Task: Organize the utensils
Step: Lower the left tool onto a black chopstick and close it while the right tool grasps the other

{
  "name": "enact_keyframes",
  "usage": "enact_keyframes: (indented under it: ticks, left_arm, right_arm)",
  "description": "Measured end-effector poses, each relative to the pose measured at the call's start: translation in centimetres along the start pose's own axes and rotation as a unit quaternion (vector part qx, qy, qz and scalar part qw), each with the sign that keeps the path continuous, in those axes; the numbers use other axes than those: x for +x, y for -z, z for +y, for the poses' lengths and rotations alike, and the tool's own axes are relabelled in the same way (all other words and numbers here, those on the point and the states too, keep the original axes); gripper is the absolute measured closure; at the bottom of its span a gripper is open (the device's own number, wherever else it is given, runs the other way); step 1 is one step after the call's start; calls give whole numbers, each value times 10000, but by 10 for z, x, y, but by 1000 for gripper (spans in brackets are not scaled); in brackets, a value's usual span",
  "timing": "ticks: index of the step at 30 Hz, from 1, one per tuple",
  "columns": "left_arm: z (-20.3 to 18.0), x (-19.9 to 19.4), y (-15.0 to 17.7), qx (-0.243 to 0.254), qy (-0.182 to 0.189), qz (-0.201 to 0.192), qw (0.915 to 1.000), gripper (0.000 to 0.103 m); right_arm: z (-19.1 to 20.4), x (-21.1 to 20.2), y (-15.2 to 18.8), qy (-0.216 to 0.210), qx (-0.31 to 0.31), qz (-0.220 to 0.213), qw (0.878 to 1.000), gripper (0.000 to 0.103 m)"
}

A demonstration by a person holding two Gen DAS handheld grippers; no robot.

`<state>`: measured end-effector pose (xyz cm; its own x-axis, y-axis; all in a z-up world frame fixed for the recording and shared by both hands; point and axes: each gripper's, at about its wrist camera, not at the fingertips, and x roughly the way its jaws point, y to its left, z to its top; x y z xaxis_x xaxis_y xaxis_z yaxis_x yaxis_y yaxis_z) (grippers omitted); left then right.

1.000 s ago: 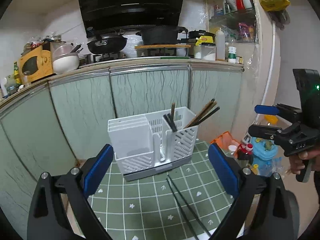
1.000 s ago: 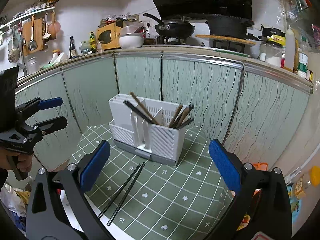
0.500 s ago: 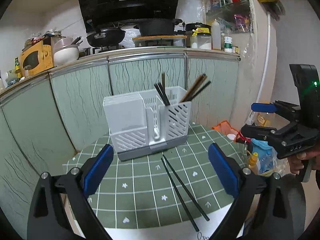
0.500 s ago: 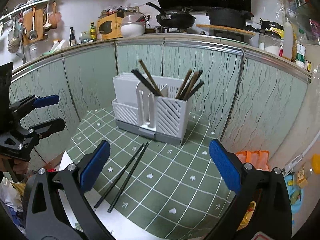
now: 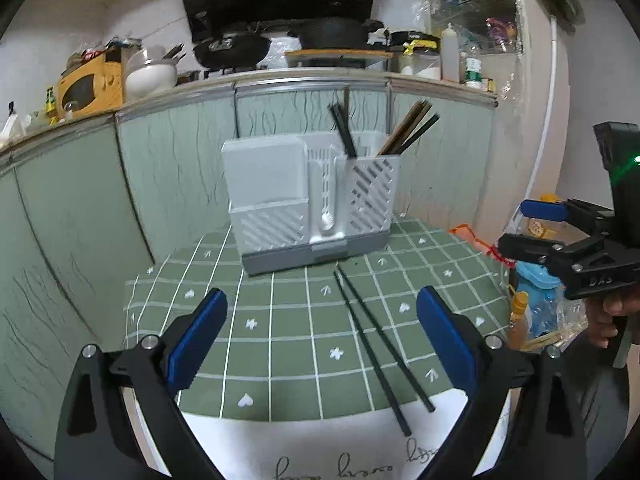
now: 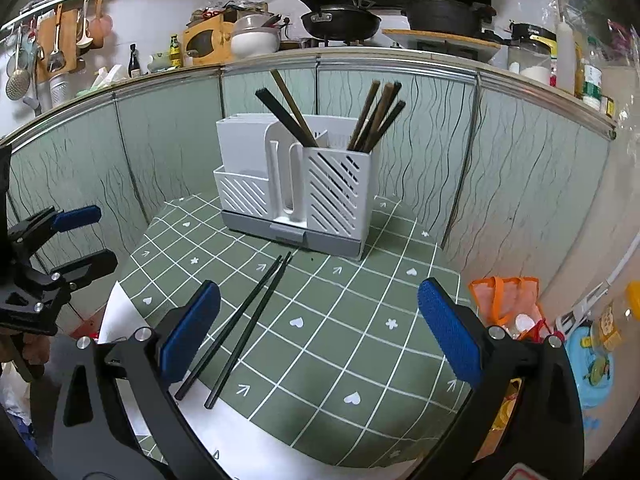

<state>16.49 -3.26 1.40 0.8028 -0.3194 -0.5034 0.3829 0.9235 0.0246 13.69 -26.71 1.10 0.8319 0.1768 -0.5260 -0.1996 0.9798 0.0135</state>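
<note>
A white slotted utensil holder stands at the far side of a green checked tablecloth. Several dark and brown chopsticks stand upright in its compartments. Two black chopsticks lie side by side on the cloth in front of the holder. My left gripper is open and empty above the near edge of the cloth; it also shows in the right wrist view. My right gripper is open and empty, off to the right in the left wrist view.
Green patterned cabinet panels close in behind and beside the table. A kitchen counter above carries a pan, pots and bottles. Bags and an orange basket lie on the floor to the right. White paper lies under the cloth's near edge.
Both grippers have pulled back and tilted down, so the holder looks farther away and more of the cloth and the two lying chopsticks show. Both stay open and empty.
</note>
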Motion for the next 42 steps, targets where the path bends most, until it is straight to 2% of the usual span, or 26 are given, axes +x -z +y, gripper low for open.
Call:
enact_keyframes:
  ticks: [7, 29, 31, 33, 40, 42]
  left_arm:
    - [7, 10, 28, -96, -178, 166, 9997, 9]
    - [9, 16, 80, -115, -634, 407, 9971, 8]
    - [9, 18, 83, -139, -724, 481, 9961, 8]
    - [10, 18, 85, -224, -805, 498, 9953, 6]
    - [12, 23, 87, -347, -849, 525, 9944, 4]
    - [13, 27, 88, -384, -870, 593, 9937, 4]
  right_arm:
    - [4, 11, 21, -27, 55, 68, 10000, 8]
    - [49, 52, 70, -54, -257, 386, 9989, 10]
    - [52, 56, 74, -84, -264, 434, 9987, 11]
    - [57, 62, 81, -80, -305, 522, 9981, 18]
    - [72, 77, 93, -213, -390, 750, 9962, 32]
    - [75, 81, 94, -209, -404, 797, 9958, 42]
